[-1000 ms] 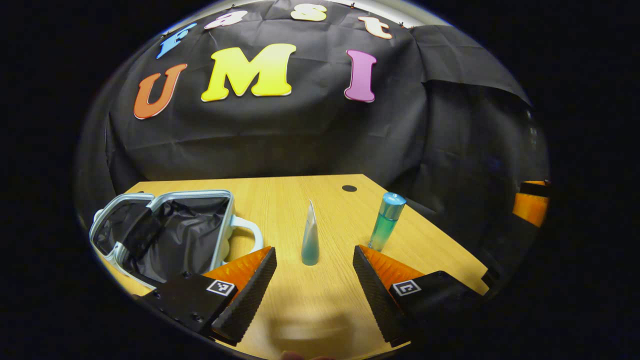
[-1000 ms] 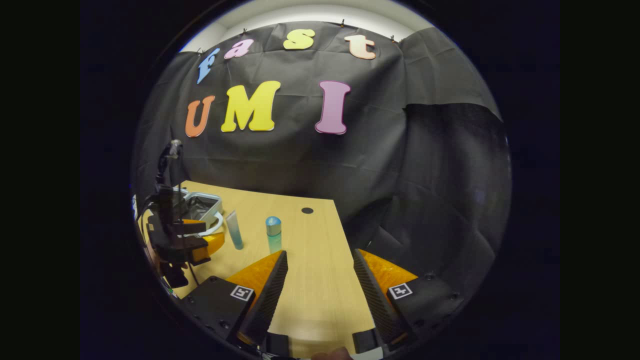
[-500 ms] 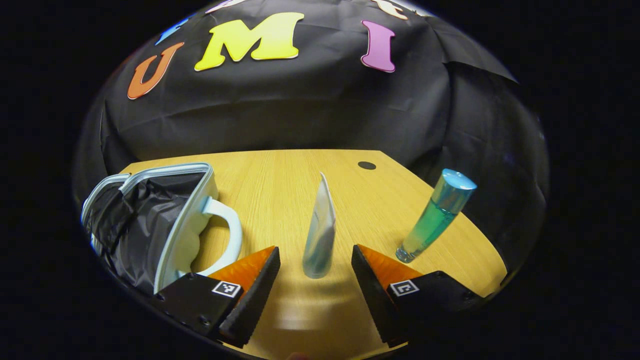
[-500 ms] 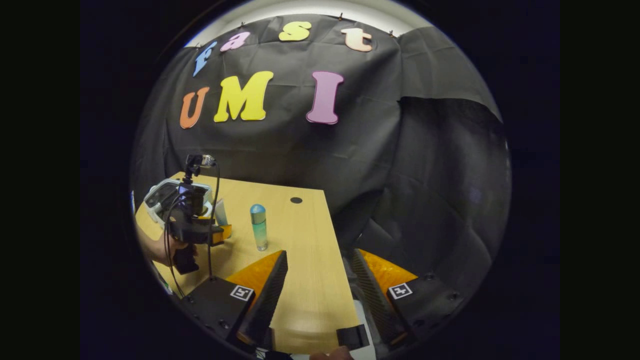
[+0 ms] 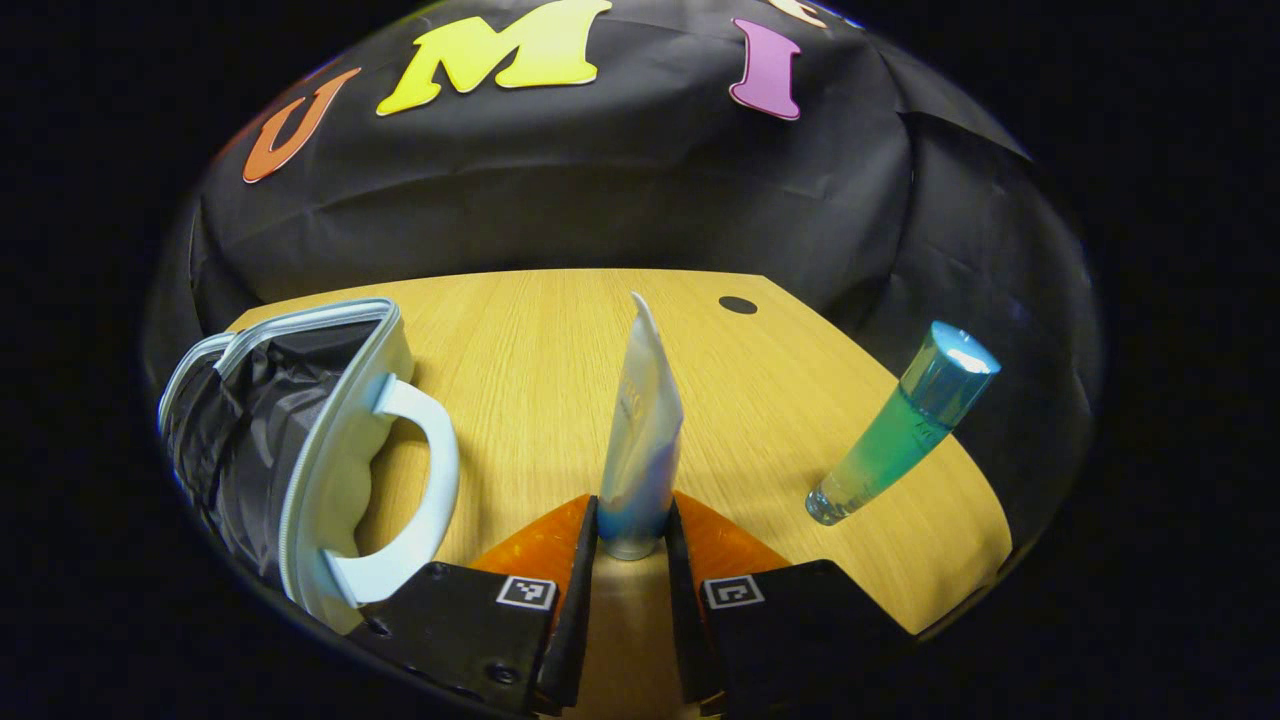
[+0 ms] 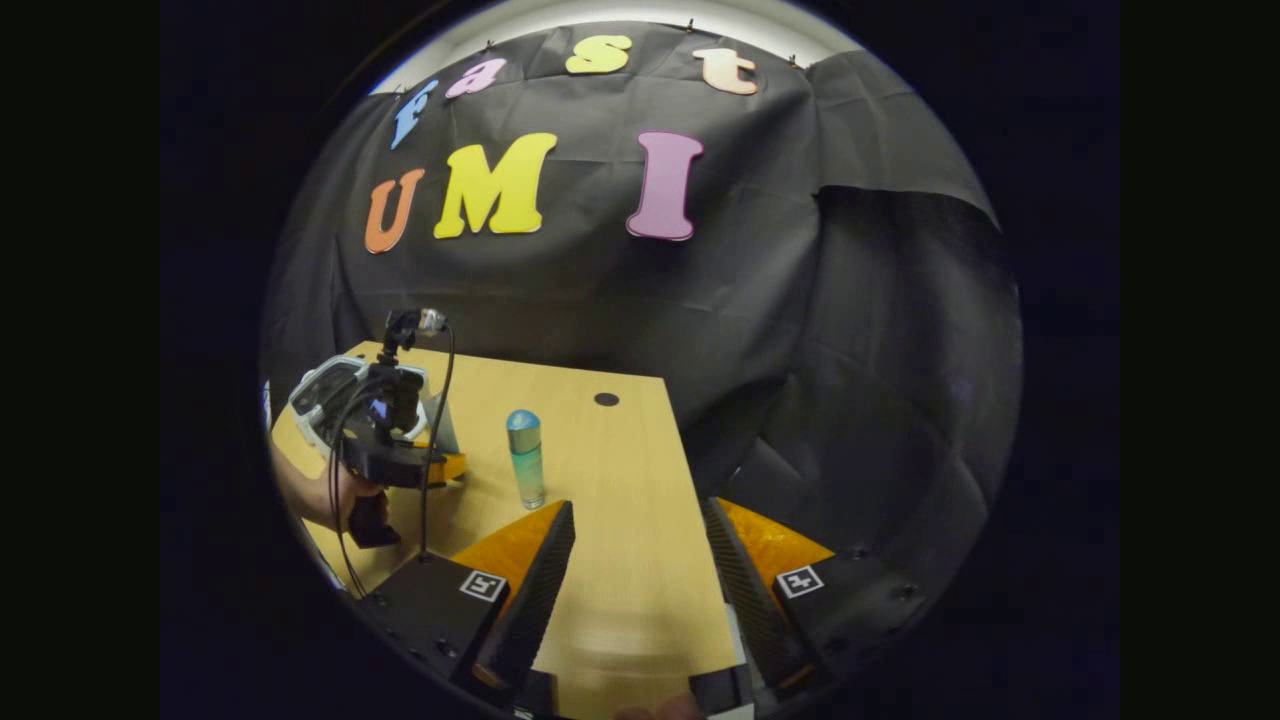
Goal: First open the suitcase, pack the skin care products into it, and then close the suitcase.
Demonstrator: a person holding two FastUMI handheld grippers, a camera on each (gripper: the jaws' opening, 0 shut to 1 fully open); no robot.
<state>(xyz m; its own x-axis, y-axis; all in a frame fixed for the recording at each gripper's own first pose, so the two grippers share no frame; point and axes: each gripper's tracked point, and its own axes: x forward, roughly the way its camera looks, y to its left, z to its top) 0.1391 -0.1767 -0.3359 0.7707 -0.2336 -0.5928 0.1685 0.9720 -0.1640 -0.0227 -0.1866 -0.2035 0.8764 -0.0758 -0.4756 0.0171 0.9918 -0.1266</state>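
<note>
Left gripper [image 5: 630,560] low over wooden surface [image 5: 540,370], fingers clenched on base of upright pale tube [image 5: 640,440] at 12 o'clock. Open suitcase [image 5: 300,440] at 10 o'clock, teal bottle [image 5: 900,430] upright at 2 o'clock. Tube lettering too blurred to read. Right gripper [image 6: 635,600] released, well apart, hand [image 6: 320,495] holding the other at 10 o'clock.

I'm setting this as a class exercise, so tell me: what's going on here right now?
A person works a gripper in each hand. The left gripper is shut on the standing tube, beside the open suitcase. The green bottle stands unpacked on the table. The right gripper is open, holding nothing.
</note>
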